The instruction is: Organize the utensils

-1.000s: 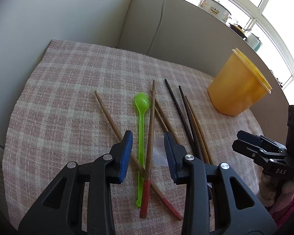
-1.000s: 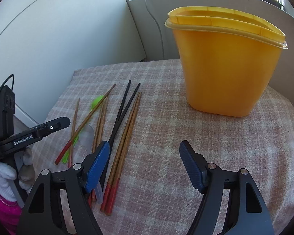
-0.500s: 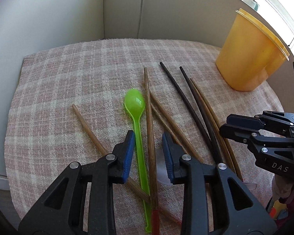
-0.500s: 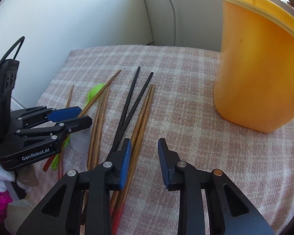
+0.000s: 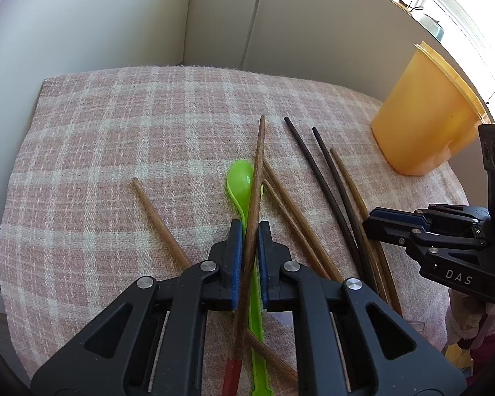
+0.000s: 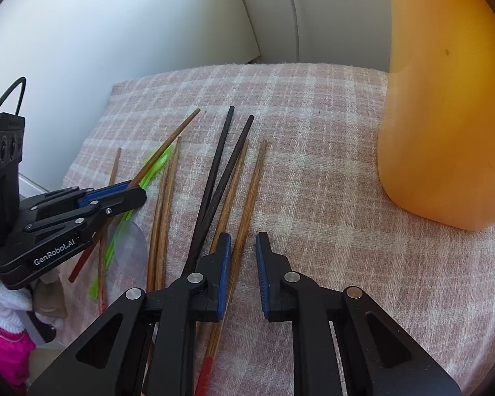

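1. Left wrist view, count: one green spoon [image 5: 241, 178], two black chopsticks [image 5: 312, 171], at least five wooden chopsticks and one yellow container [image 5: 422, 122], all on the checked-cloth surface [image 5: 115, 132].
2. The left hand-held gripper [image 5: 249, 227] is pressed together, pinching the red-ended chopstick [image 5: 259, 165] at about mid-length. The stick's long axis runs away from the camera, with the thin tip far and the red end near, under the gripper body.
3. The green spoon lies just beneath that stick, bowl pointing away, its handle passing under the pads.
4. The right hand-held gripper [image 5: 371, 221] sits low over the sticks at the right; from here its pads' state cannot be told.
5. Right wrist view, count: six wooden chopsticks, two black chopsticks [image 6: 217, 158], one green spoon [image 6: 155, 165], one clear spoon [image 6: 132, 244] and one yellow container [image 6: 445, 115].
6. The right hand-held gripper [image 6: 243, 241] is closing, and the outermost wooden chopstick [image 6: 253, 184] lies between its pads, against the left pad and apart from the right one. Its tip points away and its red end is near.
7. The left hand-held gripper [image 6: 138, 191] is at the left, clamped on its stick.
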Demonstrator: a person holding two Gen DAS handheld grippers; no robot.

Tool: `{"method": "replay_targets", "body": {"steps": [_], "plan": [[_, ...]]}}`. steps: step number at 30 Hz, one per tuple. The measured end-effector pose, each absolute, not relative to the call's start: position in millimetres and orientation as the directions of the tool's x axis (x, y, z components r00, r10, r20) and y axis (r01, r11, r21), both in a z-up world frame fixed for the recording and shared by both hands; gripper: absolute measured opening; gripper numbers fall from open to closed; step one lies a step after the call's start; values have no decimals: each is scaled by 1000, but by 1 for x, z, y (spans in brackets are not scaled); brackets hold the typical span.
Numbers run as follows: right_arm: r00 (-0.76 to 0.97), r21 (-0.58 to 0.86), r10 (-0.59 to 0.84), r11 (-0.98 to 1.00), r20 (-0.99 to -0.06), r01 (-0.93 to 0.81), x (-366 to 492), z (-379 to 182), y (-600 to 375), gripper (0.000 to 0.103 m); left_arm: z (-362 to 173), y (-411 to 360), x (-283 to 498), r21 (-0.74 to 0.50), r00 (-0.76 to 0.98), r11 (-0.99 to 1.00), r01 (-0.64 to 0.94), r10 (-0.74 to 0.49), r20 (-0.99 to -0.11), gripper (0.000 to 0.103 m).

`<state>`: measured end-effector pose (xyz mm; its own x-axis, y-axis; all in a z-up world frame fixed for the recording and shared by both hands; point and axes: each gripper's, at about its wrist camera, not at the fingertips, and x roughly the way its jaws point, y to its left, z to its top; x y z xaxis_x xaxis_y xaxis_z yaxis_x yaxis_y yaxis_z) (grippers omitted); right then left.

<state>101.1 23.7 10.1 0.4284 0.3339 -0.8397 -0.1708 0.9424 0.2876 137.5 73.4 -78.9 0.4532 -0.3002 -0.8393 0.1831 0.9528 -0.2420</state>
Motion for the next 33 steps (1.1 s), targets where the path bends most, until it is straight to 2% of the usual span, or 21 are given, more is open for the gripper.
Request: {"method": "replay_targets", "body": {"steps": [3,10,15,17,18,19,23,27,33], "plan": [[425,285,333,943,-842,-173,101,11,26,7,-67,91,131,-265,464,949,170,-315,-828,7],[463,351,383,923,-799,-159,89,27,16,6,-40,122,115,-288,505,945,154,-326,-799,7],[489,340,375,926,-787,-162,84,36,11,6,-34,123,119,-259,478,951,171,-310,-822,7],[489,338,371,928,-789,-159,83,35,9,5,-30,121,122,-230,469,954,192,-295,-832,17],[488,340,373,927,-789,-159,82,34,8,5,-29,118,124,-202,464,958,204,-276,-842,33],[488,340,374,927,-789,-160,81,34,7,5,-31,114,130,-178,458,960,215,-260,-850,38],[488,336,373,927,-789,-167,78,34,6,5,-27,106,140,-102,453,962,252,-211,-866,38],[489,328,370,929,-790,-172,77,35,7,5,-26,103,143,-46,466,960,278,-177,-867,25],[490,327,369,929,-790,-172,77,34,9,5,-13,125,155,-118,447,962,247,-221,-866,23]]}}
